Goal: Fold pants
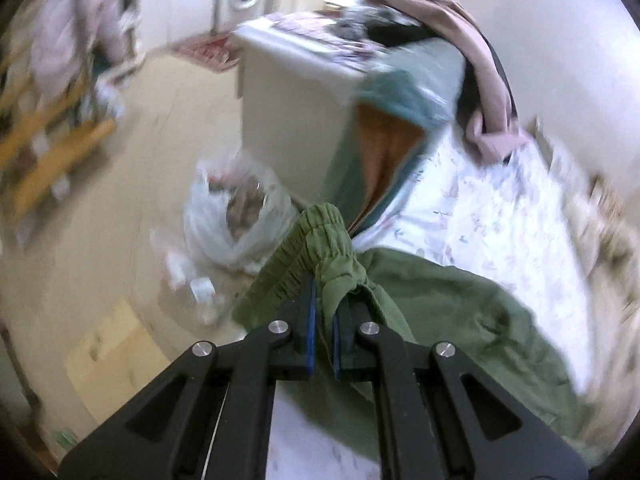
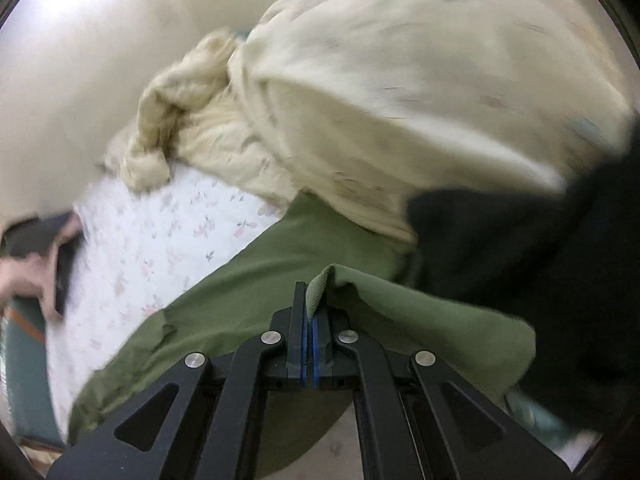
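The green pants (image 1: 452, 312) lie on a white floral bedsheet (image 1: 500, 216). My left gripper (image 1: 324, 304) is shut on the gathered elastic waistband (image 1: 316, 236), which is lifted off the bed. In the right wrist view the pants (image 2: 280, 280) spread across the sheet (image 2: 160, 236). My right gripper (image 2: 311, 300) is shut on a ribbed cuff or hem (image 2: 318, 286) of the pants, held up above the cloth. Both views are blurred by motion.
A cream quilt (image 2: 380, 100) is heaped at the far side of the bed, with dark cloth (image 2: 540, 248) to its right. A white cabinet (image 1: 288, 96), a teal blanket (image 1: 400, 96), pink clothing (image 1: 472, 40) and a white plastic bag (image 1: 236, 220) on the floor stand beside the bed.
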A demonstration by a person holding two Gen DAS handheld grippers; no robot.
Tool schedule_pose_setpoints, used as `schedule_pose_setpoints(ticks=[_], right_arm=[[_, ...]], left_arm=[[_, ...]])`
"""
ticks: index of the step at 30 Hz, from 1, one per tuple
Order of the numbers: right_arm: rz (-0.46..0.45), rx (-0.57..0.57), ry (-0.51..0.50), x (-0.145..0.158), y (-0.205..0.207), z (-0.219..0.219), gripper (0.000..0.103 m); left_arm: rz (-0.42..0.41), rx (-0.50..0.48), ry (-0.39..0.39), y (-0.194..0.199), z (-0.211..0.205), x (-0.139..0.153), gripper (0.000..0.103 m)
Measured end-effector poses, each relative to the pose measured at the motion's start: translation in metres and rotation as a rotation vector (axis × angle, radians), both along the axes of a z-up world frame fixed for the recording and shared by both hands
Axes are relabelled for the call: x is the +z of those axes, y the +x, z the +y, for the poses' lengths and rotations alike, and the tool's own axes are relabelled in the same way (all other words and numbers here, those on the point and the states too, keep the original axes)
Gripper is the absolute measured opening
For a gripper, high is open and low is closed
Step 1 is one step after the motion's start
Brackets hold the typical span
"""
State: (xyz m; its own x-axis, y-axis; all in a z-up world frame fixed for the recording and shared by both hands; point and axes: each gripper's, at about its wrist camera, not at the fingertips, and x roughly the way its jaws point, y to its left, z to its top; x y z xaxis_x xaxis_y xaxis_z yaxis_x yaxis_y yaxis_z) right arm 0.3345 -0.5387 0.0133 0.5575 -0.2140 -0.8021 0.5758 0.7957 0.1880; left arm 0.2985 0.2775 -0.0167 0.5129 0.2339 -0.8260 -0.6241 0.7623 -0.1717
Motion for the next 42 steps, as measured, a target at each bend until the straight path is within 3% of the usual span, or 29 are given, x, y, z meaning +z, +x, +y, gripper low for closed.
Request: schedule_pose_setpoints(ticks=[5, 6, 9, 11, 13, 16, 17, 18, 19, 20, 21, 22, 23, 26, 27, 29, 32, 34, 37, 40, 42], right_arm=[[0.124, 0.151, -0.153, -0.035, 0.114, 0.009, 0.0], [0.162, 0.182, -0.176, -0.044, 0.135, 0.011, 0.0], [0.256, 0.24, -0.2, -0.076, 0.188, 0.011, 0.0], [0.239, 0.259, -0.272, -0.09, 0.208, 0.018, 0.0], [0.272, 0.281, -0.31, -0.115, 0.225, 0.024, 0.0], [0.331, 0.299, -0.29, -0.138, 0.243, 0.015, 0.001], [0.332, 0.297, -0.299, -0.139, 0.243, 0.012, 0.007], [0.349, 0.287, -0.33, -0.138, 0.244, 0.008, 0.027], [0.356, 0.273, -0.367, -0.133, 0.242, 0.006, 0.04], [0.339, 0.255, -0.409, -0.124, 0.239, 0.004, 0.066], [0.295, 0.253, -0.424, -0.112, 0.236, 0.002, 0.08], [0.246, 0.265, -0.416, -0.099, 0.23, 0.002, 0.081], [0.221, 0.275, -0.401, -0.091, 0.227, 0.001, 0.082], [0.132, 0.403, -0.255, -0.069, 0.21, 0.011, 0.08], [0.096, 0.462, -0.226, -0.066, 0.202, 0.024, 0.08], [0.029, 0.579, -0.18, -0.062, 0.186, 0.052, 0.079], [-0.011, 0.736, -0.076, -0.071, 0.152, 0.11, 0.079], [0.015, 0.799, -0.088, -0.084, 0.137, 0.148, 0.078], [0.025, 0.852, -0.082, -0.104, 0.133, 0.186, 0.077], [0.075, 0.843, -0.072, -0.129, 0.154, 0.211, 0.072], [0.095, 0.816, -0.061, -0.141, 0.174, 0.219, 0.072]], left_arm=[[0.007, -0.113, 0.288, 0.087, -0.039, -0.011, 0.004], [0.024, -0.146, 0.377, 0.106, -0.052, -0.017, 0.004], [0.091, -0.185, 0.535, 0.146, -0.067, -0.039, 0.005], [0.071, -0.18, 0.553, 0.158, -0.069, -0.053, 0.005], [0.131, -0.19, 0.602, 0.173, -0.073, -0.073, 0.005], [0.131, -0.177, 0.598, 0.186, -0.071, -0.082, 0.009], [0.142, -0.177, 0.572, 0.194, -0.067, -0.083, 0.009], [0.161, -0.179, 0.538, 0.202, -0.062, -0.086, 0.01], [0.176, -0.178, 0.512, 0.209, -0.06, -0.089, 0.011], [0.184, -0.17, 0.472, 0.213, -0.058, -0.09, 0.012], [0.171, -0.16, 0.408, 0.215, -0.052, -0.09, 0.018], [0.158, -0.153, 0.311, 0.213, -0.048, -0.091, 0.027], [0.157, -0.156, 0.221, 0.215, -0.041, -0.092, 0.043], [0.173, -0.172, 0.181, 0.215, -0.046, -0.09, 0.051], [0.162, -0.17, 0.165, 0.211, -0.048, -0.087, 0.068], [0.136, -0.198, 0.129, 0.202, -0.055, -0.08, 0.08], [0.091, -0.232, 0.191, 0.17, -0.076, -0.064, 0.08], [0.031, -0.235, 0.247, 0.14, -0.09, -0.052, 0.08], [-0.072, -0.28, 0.387, 0.113, -0.121, -0.044, 0.097], [-0.012, -0.501, 0.418, 0.132, -0.169, -0.066, 0.098], [0.042, -0.591, 0.457, 0.149, -0.195, -0.084, 0.098]])
